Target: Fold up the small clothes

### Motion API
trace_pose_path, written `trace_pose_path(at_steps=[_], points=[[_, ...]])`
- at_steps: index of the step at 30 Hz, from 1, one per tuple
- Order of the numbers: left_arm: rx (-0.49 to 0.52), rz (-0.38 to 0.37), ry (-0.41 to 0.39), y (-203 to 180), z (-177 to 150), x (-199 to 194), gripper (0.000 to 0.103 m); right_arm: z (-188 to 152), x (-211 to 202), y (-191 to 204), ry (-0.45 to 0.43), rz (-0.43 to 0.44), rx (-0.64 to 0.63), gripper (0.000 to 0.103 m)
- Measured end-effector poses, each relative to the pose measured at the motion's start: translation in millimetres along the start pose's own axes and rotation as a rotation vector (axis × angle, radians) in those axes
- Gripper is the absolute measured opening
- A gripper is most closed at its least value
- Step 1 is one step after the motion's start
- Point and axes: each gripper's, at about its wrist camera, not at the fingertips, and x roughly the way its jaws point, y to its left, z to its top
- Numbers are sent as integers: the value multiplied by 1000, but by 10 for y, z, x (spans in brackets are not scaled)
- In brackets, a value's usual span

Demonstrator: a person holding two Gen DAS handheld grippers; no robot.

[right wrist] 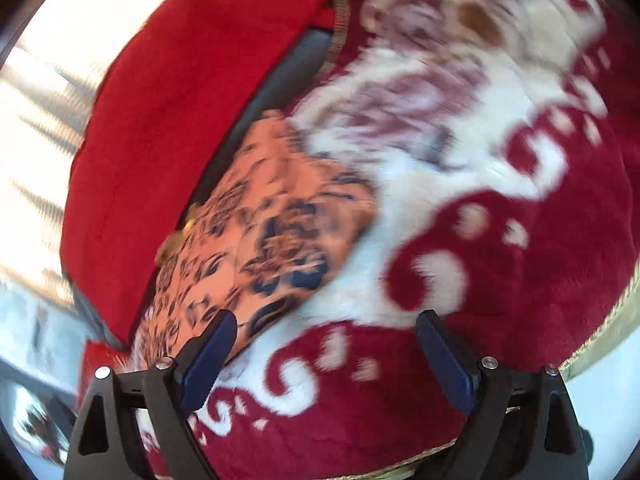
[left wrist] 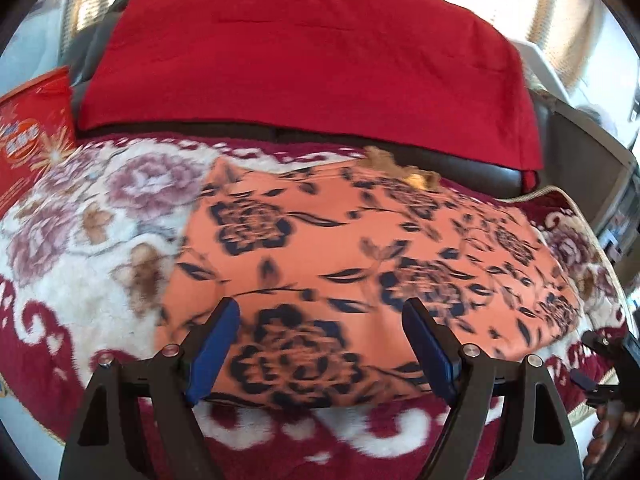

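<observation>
An orange garment with dark blue flowers (left wrist: 360, 248) lies flat on a plush red and white floral blanket (left wrist: 100, 216). My left gripper (left wrist: 322, 314) is open and empty, hovering over the garment's near edge. My right gripper (right wrist: 326, 326) is open and empty above the blanket (right wrist: 500, 200), with the garment (right wrist: 272, 240) ahead to its left; its left finger overlaps the garment's near end. The right gripper also shows at the right edge of the left wrist view (left wrist: 604, 364). The right view is blurred.
A red cushion (left wrist: 304, 48) leans on a dark sofa back (left wrist: 460, 160) behind the blanket; it also shows in the right wrist view (right wrist: 168, 120). A red printed box (left wrist: 32, 132) sits at the far left. The blanket's gold-trimmed edge (right wrist: 600, 344) lies at the right.
</observation>
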Motion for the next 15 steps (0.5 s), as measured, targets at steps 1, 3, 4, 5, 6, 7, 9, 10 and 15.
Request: trace_pose_path(at_steps=[1, 3, 4, 5, 6, 7, 9, 10, 15], points=[[21, -9, -3, -88, -5, 7, 84, 42, -21, -61, -14, 33, 44, 93], [68, -21, -7, -260, -20, 32, 84, 149, -5, -88, -22, 57, 83, 94], [87, -21, -4, -336, -27, 55, 84, 186, 13, -85, -19, 61, 90, 94], [100, -17, 1, -407, -27, 83, 84, 230, 38, -81, -17, 61, 101, 94], [104, -14, 3, -459, -27, 103, 84, 283, 62, -69, -17, 68, 111, 94], [101, -14, 4, -511, -23, 123, 84, 331, 91, -51, -14, 79, 116, 94], [96, -13, -1, -570, -18, 139, 84, 398, 178, -17, 9, 63, 150, 92], [99, -4, -9, -600, -14, 145, 84, 412, 164, 20, 8, 86, 157, 91], [105, 34, -20, -647, 2, 191, 84, 446, 392, 113, 64, 42, 128, 83]])
